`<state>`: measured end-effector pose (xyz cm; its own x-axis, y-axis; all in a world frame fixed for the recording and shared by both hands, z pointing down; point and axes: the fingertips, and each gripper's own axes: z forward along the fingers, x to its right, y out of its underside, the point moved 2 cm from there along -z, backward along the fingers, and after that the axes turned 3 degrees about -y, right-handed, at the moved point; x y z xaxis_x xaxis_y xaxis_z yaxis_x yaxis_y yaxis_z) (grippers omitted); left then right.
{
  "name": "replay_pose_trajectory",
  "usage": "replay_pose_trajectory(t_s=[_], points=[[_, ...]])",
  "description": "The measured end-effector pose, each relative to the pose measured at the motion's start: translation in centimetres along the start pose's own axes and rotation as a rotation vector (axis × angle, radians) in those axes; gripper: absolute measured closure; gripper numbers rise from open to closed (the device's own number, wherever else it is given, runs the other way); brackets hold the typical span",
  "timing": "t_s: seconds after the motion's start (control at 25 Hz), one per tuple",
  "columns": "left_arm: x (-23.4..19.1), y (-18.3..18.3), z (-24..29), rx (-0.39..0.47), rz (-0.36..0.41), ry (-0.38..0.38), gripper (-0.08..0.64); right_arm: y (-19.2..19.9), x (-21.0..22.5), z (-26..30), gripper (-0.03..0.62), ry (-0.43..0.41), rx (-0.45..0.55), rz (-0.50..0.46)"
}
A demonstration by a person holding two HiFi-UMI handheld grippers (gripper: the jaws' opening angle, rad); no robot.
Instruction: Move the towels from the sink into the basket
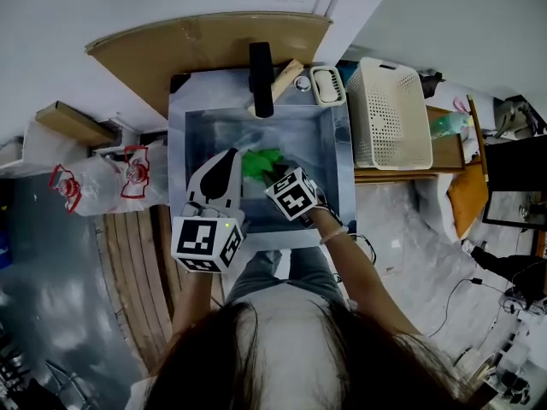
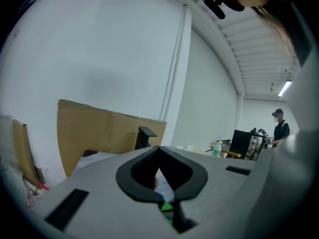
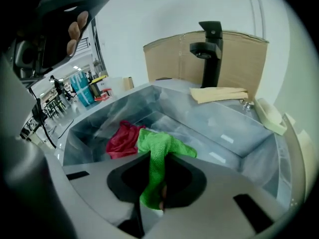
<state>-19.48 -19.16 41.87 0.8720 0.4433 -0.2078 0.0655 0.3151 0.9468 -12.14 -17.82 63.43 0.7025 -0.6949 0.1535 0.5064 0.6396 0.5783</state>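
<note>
A green towel (image 1: 259, 161) (image 3: 160, 147) hangs from my right gripper (image 1: 275, 176) (image 3: 158, 203), which is shut on one end of it above the steel sink (image 1: 179, 131) (image 3: 227, 128); the rest of the cloth trails toward the sink floor. Beside it in the sink lies a red towel (image 3: 122, 138), which the head view does not show. My left gripper (image 1: 224, 164) (image 2: 169, 204) hovers over the sink's left side with its jaws together and nothing held. The white perforated basket (image 1: 391, 114) stands on a stand right of the sink.
A black faucet (image 1: 261, 79) (image 3: 212, 54) rises at the sink's back edge, with a beige cloth (image 3: 219, 93) and a soap dish (image 1: 327, 84) (image 3: 269, 116) beside it. Cardboard (image 1: 205, 45) stands behind. Plastic bags (image 1: 128, 173) lie on the floor to the left.
</note>
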Motion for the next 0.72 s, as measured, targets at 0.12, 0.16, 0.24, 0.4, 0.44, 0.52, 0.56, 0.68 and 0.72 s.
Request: replay_pose_trajectory(t_s=[0.12, 0.16, 0.24, 0.4, 0.44, 0.52, 0.56, 0.68, 0.72], points=[[0.3, 0.0, 0.1, -0.004, 0.002, 0.005, 0.552, -0.3, 0.0, -0.9, 0.520, 0.010, 0.034, 0.025], [0.4, 0.0, 0.1, -0.004, 0.003, 0.006, 0.552, -0.5, 0.1, -1.2, 0.520, 0.015, 0.049, 0.032], [0.6, 0.0, 0.2, -0.008, 0.005, 0.007, 0.552, -1.2, 0.2, -2.1, 0.520, 0.030, 0.096, 0.049], [1.5, 0.3, 0.5, -0.019, 0.011, 0.014, 0.552, -2.2, 0.4, -4.1, 0.520, 0.043, 0.166, 0.100], [1.8, 0.3, 0.6, -0.021, 0.014, 0.017, 0.552, -2.5, 0.6, -4.6, 0.520, 0.050, 0.186, 0.108], [2.3, 0.1, 0.9, -0.023, 0.020, 0.022, 0.552, -2.9, 0.9, -5.5, 0.520, 0.059, 0.219, 0.114], [2.6, 0.1, 1.1, -0.023, 0.022, 0.024, 0.552, -3.2, 1.1, -6.0, 0.520, 0.065, 0.237, 0.114], [3.5, -0.3, 1.5, -0.021, 0.033, 0.033, 0.552, -3.9, 1.4, -7.7, 0.520, 0.082, 0.288, 0.114], [3.9, -0.4, 1.6, -0.019, 0.037, 0.035, 0.552, -4.0, 1.5, -8.3, 0.520, 0.085, 0.305, 0.114]])
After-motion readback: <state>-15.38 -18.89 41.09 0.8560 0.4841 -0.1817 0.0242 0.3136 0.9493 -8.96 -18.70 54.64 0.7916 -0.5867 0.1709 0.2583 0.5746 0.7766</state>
